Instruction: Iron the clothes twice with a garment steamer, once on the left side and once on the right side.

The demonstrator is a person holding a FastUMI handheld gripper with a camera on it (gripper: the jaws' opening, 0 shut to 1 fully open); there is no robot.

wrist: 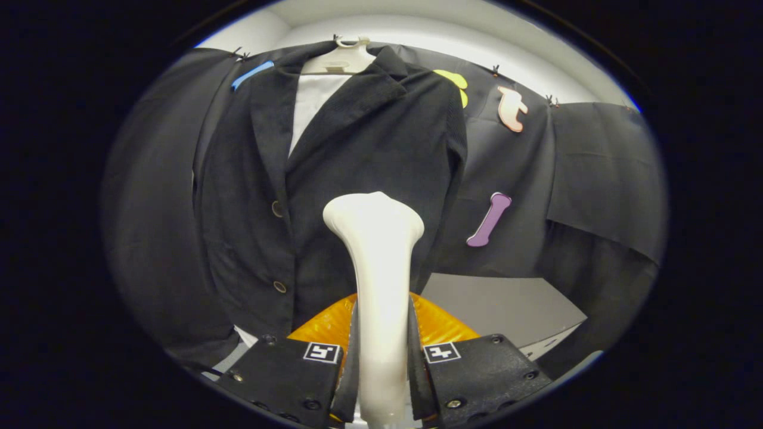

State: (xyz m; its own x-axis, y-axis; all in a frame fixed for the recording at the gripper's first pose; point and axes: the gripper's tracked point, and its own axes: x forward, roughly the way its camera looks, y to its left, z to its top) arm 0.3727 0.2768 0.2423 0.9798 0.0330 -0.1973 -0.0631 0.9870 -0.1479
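Two tool (381, 357) fingers clamp steamer (377, 250); jacket (334, 179) just ahead.

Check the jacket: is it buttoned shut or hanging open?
Mostly shut. The dark jacket hangs on a pale hanger, front panels overlapping at the buttons, lapels open above. The tool is shut on the steamer.

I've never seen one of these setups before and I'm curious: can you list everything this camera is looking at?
Jacket: one, black, hanging on the booth wall beyond the steamer.
Hanger: one, cream, at the jacket's collar.
Lining: one, white, between the jacket's lapels.
Buttons: two seen, dark, down the jacket's front edge.
Steamer: one, white, upright between the fingers, its head in front of the jacket.
Orange part: one, just ahead of the fingers, behind the steamer; cannot tell what it is.
Hand-held gripper: one, shut on the steamer's handle.
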